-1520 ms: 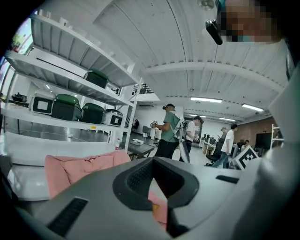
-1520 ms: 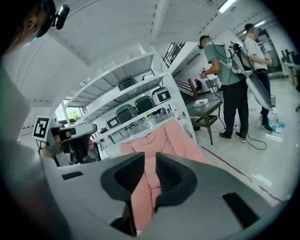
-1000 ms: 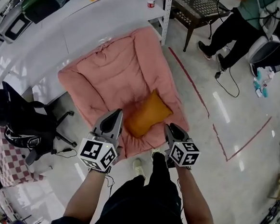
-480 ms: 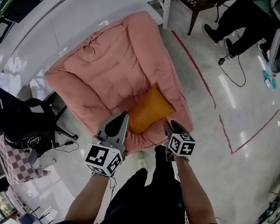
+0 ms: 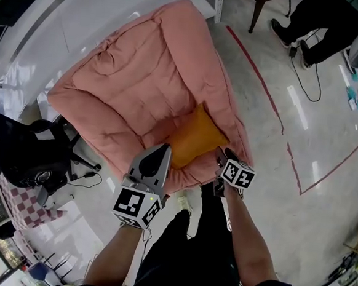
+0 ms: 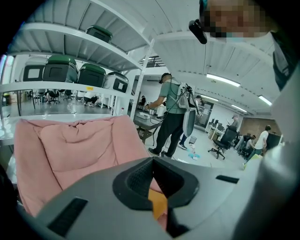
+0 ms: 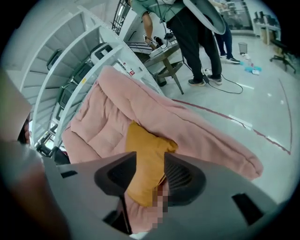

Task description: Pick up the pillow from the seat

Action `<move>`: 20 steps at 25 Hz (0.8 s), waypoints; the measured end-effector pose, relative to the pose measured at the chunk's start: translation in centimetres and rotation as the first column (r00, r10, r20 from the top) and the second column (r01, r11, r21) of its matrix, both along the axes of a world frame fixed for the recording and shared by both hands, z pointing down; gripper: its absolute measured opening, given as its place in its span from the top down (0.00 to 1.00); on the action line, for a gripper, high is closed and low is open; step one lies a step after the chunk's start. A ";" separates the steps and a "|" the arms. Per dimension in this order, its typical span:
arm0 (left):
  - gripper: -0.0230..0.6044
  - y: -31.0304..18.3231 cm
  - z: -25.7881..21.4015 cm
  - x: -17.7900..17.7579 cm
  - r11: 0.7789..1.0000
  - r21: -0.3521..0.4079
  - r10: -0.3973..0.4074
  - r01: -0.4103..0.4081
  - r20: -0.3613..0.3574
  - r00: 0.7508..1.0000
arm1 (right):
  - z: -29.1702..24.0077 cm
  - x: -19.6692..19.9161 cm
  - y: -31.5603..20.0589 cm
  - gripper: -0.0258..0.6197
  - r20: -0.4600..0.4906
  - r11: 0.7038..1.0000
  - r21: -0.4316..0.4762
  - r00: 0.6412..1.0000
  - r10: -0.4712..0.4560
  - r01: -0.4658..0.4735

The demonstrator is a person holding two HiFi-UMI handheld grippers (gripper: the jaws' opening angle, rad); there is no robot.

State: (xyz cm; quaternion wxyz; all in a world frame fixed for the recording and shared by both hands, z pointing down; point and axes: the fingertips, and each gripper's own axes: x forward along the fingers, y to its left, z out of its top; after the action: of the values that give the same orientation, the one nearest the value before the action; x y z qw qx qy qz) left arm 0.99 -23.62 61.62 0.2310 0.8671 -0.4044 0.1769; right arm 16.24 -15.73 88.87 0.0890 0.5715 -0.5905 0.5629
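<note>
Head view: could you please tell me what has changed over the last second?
The left gripper and right gripper came down toward the orange pillow. The right jaws have just been opening, the pillow showing between them, not gripped. The pillow stayed on the pink seat.

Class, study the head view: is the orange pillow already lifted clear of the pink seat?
No, the orange pillow lies on the pink seat, near its front edge.
</note>
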 end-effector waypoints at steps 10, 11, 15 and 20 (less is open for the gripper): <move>0.96 -0.1 3.0 -0.6 0.998 -0.057 -0.025 0.027 0.031 0.999 | 4.3 -0.4 -1.9 0.61 0.103 0.990 -0.054 0.986 0.133 -0.128; 0.96 -0.1 3.2 -0.7 0.998 -0.061 -0.030 0.032 0.033 0.999 | 4.7 -0.5 -2.2 0.60 0.103 0.989 -0.059 0.985 0.140 -0.134; 0.96 0.2 3.7 -1.5 0.996 -0.076 -0.045 0.048 0.041 0.998 | 5.7 -0.5 -2.9 0.63 0.083 0.986 -0.084 0.985 0.150 -0.143; 0.95 0.5 3.9 -2.0 0.995 -0.080 -0.059 0.062 0.042 0.997 | 5.7 -1.0 -3.0 0.83 0.100 0.992 -0.087 0.989 0.105 -0.097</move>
State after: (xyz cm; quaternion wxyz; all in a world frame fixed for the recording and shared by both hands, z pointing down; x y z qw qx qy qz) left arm -1.00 -23.07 65.52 0.2634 0.8407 -0.4273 0.2032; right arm 15.29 -18.76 94.60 0.0527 0.5661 -0.5411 0.6196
